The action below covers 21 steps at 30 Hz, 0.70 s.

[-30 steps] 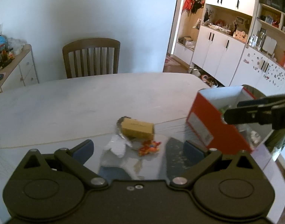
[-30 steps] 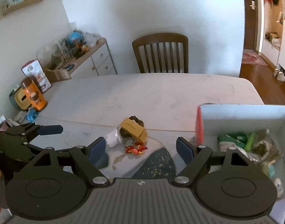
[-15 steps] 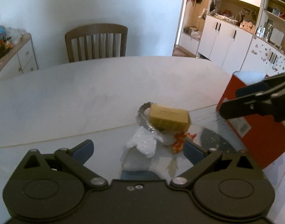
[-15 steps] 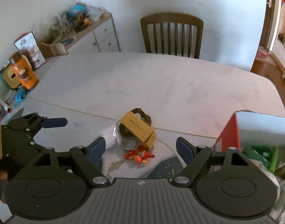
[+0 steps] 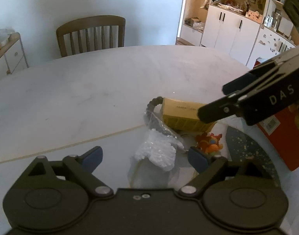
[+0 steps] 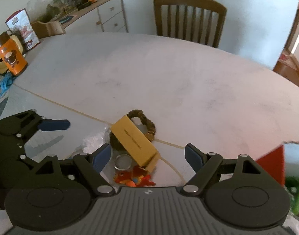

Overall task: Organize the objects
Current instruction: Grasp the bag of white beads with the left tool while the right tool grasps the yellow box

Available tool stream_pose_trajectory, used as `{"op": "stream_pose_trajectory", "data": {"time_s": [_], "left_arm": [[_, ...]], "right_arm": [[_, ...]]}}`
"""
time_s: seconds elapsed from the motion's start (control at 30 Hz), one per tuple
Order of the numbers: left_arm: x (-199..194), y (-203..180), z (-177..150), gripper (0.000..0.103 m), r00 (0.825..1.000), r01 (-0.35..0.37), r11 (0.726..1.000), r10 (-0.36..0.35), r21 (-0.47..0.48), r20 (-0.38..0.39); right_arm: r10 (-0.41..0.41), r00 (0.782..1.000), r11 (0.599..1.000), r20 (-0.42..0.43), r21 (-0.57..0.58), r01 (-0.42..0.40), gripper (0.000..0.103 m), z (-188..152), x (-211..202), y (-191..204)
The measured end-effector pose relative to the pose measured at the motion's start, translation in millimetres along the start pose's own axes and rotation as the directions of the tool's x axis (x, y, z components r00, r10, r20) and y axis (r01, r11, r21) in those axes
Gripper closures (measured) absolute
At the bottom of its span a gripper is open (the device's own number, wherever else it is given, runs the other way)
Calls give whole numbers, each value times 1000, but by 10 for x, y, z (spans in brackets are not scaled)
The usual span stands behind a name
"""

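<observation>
We see the yellow box [image 6: 134, 141] lying flat near the surface's [image 6: 169, 74] front edge, its long axis running diagonally from far-left to near-right, resting on a dark beaded ring [image 6: 147, 125]. Beside it lie white foam [image 5: 159, 150], an orange toy [image 6: 134, 179] and a red box [image 5: 282, 137]. Both our left tool [image 5: 145, 155] and right tool [image 6: 147, 154] gape wide, empty. A wooden chair [image 6: 189, 21] stands beyond.
</observation>
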<state>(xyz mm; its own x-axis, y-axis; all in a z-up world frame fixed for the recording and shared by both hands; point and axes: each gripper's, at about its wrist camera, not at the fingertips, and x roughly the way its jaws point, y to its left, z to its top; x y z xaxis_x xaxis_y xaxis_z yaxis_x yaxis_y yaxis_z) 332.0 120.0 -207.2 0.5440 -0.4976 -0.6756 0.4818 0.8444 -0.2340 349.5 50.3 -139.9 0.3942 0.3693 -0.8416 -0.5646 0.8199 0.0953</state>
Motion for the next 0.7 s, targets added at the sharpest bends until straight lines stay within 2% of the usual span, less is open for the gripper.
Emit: {"op": "stream_pose_trajectory", "data": {"time_s": [0.23,0.4,0.53,0.7], "left_arm": [[111,-39,-31,25,1000,12,1000,-12,19,3],[132,-70,-37,35,1000,19,999,-20,41,16],[143,-72,-27,54,1000,20,999,-21,34,15],[133,-121,-29,60,1000,-6,999,5,50,16]], "right_arm": [[9,1000,998,-25,-62,-11,25,66,175,79],[21,999,997,-37,-74,-24,38,111,265,102],[21,999,996,-43,-86,-25,51,100,317,133],[19,999,996,-38,-89,-22,60,97,324,161]]}}
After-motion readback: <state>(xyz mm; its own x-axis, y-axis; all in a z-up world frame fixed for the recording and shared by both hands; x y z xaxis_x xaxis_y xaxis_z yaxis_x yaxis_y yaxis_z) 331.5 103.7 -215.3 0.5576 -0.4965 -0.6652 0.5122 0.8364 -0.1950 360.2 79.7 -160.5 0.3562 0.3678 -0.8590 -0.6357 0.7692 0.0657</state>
